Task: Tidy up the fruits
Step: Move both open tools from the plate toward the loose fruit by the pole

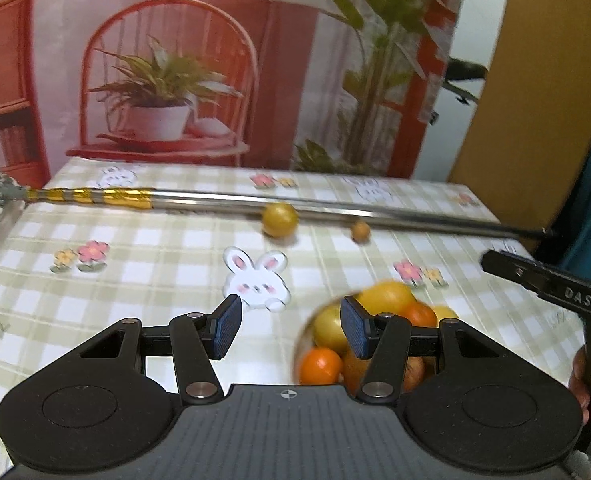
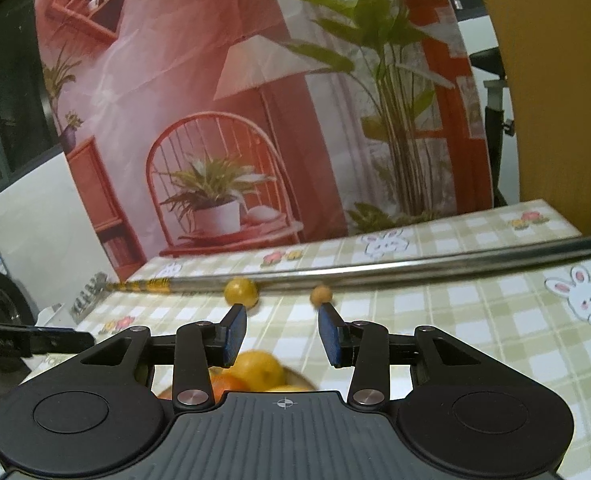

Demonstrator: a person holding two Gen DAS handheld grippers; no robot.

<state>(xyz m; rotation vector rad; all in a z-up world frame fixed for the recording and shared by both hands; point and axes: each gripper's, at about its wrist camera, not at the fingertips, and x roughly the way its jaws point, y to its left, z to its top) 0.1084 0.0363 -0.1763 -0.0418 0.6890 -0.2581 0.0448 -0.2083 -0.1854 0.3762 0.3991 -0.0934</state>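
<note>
Both grippers, left [image 1: 291,328] and right [image 2: 282,335], hover released and empty over the checked tablecloth [image 1: 167,240]. Beneath them sits the bowl [image 1: 304,344], heaped with oranges and lemons, presumably the collecting spot. Beyond, against the metal pole [image 1: 335,205], two strays lie well apart from the fingers: a yellow fruit [image 2: 241,291], then a small orange ball [image 2: 321,294].

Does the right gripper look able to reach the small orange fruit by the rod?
Probably yes: the right gripper is open and empty, and only bare tablecloth lies between it and the small orange fruit.
</note>
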